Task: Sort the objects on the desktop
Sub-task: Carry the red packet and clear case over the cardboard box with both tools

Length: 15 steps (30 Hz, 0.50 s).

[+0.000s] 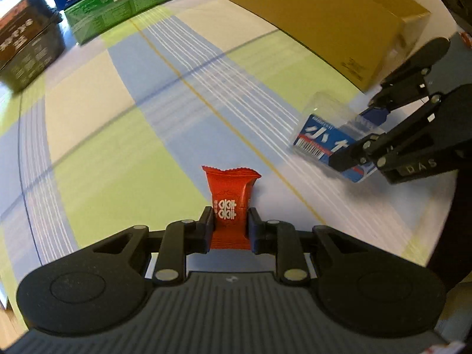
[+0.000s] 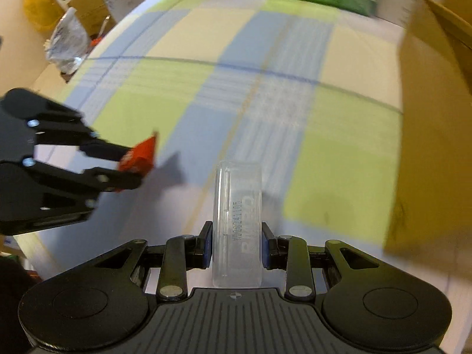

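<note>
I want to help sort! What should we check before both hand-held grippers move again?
1. Left hand-held gripper shut on the red candy packet: ok.
2. Right hand-held gripper shut on the clear plastic box: ok.
3. Both items lifted off the checked tablecloth: cannot tell.
4. Gap between the two grippers: ok, apart.
5. Yellow cardboard box open to drop into: cannot tell.
6. Green cartons out of the way: ok, far back.
</note>
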Tool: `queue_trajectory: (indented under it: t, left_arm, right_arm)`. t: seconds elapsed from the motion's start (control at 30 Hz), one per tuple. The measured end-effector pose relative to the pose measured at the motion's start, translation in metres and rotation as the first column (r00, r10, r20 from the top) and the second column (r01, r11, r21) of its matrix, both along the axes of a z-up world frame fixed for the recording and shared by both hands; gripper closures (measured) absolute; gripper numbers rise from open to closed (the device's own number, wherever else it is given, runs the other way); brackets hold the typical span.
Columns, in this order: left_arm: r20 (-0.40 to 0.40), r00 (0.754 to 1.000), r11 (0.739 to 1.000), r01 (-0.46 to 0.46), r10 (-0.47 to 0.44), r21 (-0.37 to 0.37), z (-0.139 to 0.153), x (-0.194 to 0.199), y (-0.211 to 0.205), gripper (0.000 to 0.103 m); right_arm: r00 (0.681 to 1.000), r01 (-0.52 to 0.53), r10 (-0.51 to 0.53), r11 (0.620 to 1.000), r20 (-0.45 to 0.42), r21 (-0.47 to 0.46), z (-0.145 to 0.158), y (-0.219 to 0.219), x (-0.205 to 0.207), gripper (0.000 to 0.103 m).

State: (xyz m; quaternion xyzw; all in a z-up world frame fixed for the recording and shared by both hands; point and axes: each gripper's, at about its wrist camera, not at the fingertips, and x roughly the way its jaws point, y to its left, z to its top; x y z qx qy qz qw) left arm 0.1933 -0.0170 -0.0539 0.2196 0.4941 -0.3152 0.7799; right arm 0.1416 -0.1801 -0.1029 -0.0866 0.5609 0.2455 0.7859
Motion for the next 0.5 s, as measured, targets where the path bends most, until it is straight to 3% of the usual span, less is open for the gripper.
queue_trajectory:
  t: [0.2,0.33,0.5]
  left_arm:
    - [0.015,0.996,0.996,-0.089,0.089,-0.029,-0.01,-0.049,-0.001,0.084]
    - [0.045,0.987,0.986,-0.149,0.153,-0.073,-0.014,-0.063,0.002,0.082]
    - [0.085,0.973,0.965,-0.195,0.212,-0.178,-0.012,-0.072,0.01,0.074]
  right_arm:
    - [0.999,0.04,-0.04,0.999,0.021,-0.015,-0.001,-0.015,-0.045,0.075]
    - [0.994,0.071,-0.071,0.997,0.078,0.001,-0.007,-0.018,-0.05,0.075]
    - [0.984,0.111,-0.122,0.99,0.133,0.092,-0.005,-0.029,-0.063,0.07]
